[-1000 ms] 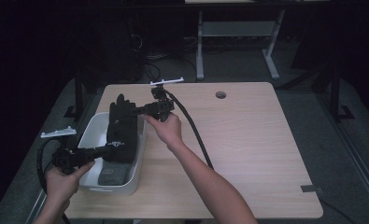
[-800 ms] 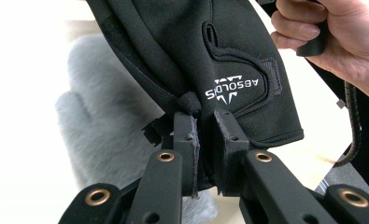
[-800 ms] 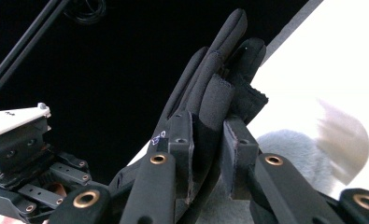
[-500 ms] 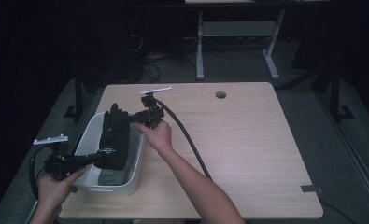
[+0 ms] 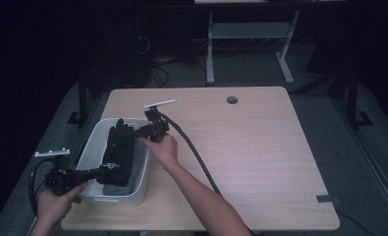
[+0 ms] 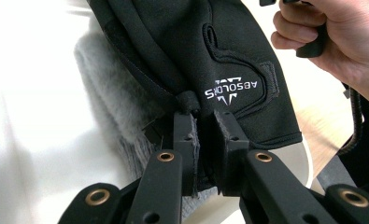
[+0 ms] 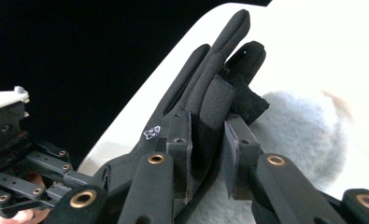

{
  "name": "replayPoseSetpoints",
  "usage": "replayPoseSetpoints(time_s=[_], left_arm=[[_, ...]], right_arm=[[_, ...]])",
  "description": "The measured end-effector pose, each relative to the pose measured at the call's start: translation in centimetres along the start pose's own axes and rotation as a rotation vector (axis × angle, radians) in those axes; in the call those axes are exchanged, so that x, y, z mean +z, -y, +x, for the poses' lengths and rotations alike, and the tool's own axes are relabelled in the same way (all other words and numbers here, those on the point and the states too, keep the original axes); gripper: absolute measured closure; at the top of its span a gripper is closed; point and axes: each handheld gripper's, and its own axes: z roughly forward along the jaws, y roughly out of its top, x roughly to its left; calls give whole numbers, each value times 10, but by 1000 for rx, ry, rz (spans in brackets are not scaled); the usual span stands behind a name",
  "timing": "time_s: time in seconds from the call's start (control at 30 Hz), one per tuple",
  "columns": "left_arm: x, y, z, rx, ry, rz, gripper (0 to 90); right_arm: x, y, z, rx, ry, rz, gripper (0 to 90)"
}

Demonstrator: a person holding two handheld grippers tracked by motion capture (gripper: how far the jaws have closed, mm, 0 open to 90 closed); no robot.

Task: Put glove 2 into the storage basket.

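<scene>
My left gripper [image 6: 203, 140] pinches the cuff end of the black glove [image 6: 229, 60], jaws nearly together on the fabric. My right gripper [image 7: 208, 149] pinches the same glove at its finger end. The glove lies stretched between them inside the white bin [image 5: 96, 142], over a grey fleecy item [image 6: 112, 107]. The bin sits at the near left of the wooden table [image 5: 260, 147].

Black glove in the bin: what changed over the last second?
Both grippers slid left and toward the person with the black glove; the left gripper pinches its cuff, the right gripper its finger end. The white bin, grey fleece beneath the glove and table stayed put.
</scene>
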Motion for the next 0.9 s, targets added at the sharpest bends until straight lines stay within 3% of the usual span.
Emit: replayPoseSetpoints(time_s=[0.27, 0.37, 0.43, 0.6, 0.9], left_arm=[[1, 4, 5, -17, 11, 21, 793], [2, 3, 5, -14, 6, 26, 737], [2, 2, 5, -19, -2, 24, 628], [-3, -2, 5, -25, -14, 4, 567], [-8, -12, -3, -9, -12, -46, 554]], right_arm=[[6, 5, -6, -6, 43, 21, 703], [3, 3, -8, 0, 56, 18, 684], [1, 3, -9, 5, 61, 22, 669], [-5, 0, -9, -2, 72, 9, 638], [-25, -6, -7, -3, 59, -28, 610]])
